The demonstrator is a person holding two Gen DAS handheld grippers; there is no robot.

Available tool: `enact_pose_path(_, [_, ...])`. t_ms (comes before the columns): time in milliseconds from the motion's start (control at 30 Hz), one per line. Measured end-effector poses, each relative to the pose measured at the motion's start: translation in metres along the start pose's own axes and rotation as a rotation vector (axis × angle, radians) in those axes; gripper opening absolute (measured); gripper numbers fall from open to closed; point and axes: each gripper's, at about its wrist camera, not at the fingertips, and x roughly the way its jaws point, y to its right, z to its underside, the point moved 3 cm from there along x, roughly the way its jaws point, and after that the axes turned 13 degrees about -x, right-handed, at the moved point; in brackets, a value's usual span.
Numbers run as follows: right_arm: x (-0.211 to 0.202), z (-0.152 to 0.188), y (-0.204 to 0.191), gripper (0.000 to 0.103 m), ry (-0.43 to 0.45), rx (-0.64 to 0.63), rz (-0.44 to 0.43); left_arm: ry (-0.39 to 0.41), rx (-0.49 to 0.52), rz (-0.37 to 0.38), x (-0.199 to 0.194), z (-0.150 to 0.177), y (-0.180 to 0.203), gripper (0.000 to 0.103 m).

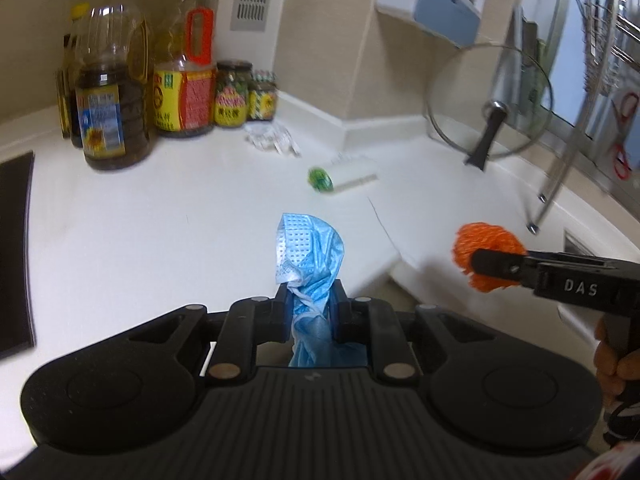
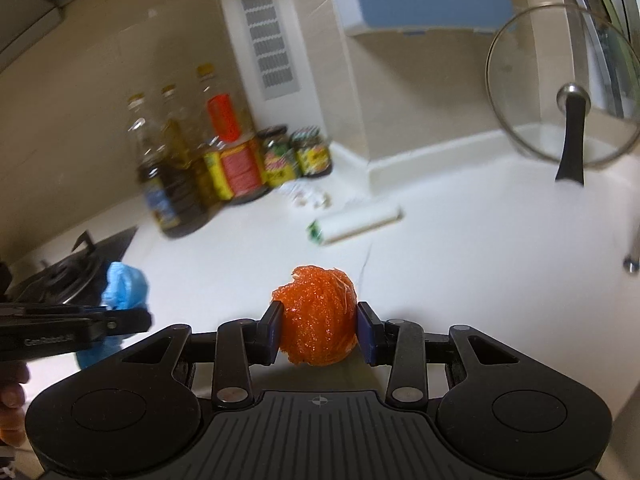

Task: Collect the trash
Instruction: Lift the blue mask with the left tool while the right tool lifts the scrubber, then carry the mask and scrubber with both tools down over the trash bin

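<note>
So right now you've got both tongs loaded up and held over the white counter (image 1: 120, 220). Your left gripper (image 1: 311, 312) is squeezed all the way down on a crumpled blue face mask (image 1: 310, 256), which sticks up past the fingertips and also hangs down behind them toward the handle. Your right gripper (image 2: 318, 326) is only partly closed because it's clamped on a fat orange mesh ball (image 2: 316, 316), with a pad pressing on each side of it. From the left camera your right tongs come in from the right edge, orange ball (image 1: 486, 256) at the tip, well apart from the mask, and your hand (image 1: 612, 356) shows on the grip. From the right camera it's mirrored: the left tongs poke in from the left with the blue mask (image 2: 124, 288) bunched at the end. Ahead of both tongs, a white roll with a green end (image 1: 344, 172) lies on its side on the counter, and just beyond it sits a small crinkly clear wrapper (image 1: 272, 140). Farther ahead and to the left, oil bottles (image 1: 112, 92) and jars (image 1: 234, 94) stand against the wall. Ahead to the right, a glass pot lid (image 1: 490, 100) stands upright on edge. A stove burner (image 2: 68, 276) sits off to the left of your right tongs.
</note>
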Motion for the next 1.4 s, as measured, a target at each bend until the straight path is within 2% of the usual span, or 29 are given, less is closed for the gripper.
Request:
enact_pose_path(200, [-0.012,0.042,-0.032,0.039,-0.1,0.023,-0.03,-0.083,-0.004,0.011,-0.009,0.044,-0.006,0.016])
enact_pose_path(433, [-0.003,0.093,-0.053,0.039,-0.239,0.014,-0.062,-0.189,-0.046,0.001,0.0,0.096,-0.018,0.016])
enact_pose_path(800, [0.04,0.168,-0.041,0.039,-0.409,0.017,-0.08,-0.36,-0.103,-0.05,0.045,0.164,-0.035,0.016])
enact_pose_path(1033, [0.066,0.203,-0.02,0.039,-0.426,0.019,-0.078,-0.41,-0.122,-0.076,0.082,0.193,-0.036,0.016])
enact_pose_path(1133, [0.078,0.214,-0.017,0.039,-0.423,0.002,-0.068,-0.413,-0.097,-0.083,0.097,0.204,-0.036,0.016])
enact_pose_path(1400, [0.101,0.223,-0.007,0.039,-0.413,0.046,-0.071,-0.422,-0.086,-0.115,0.128,0.216,-0.04,0.016])
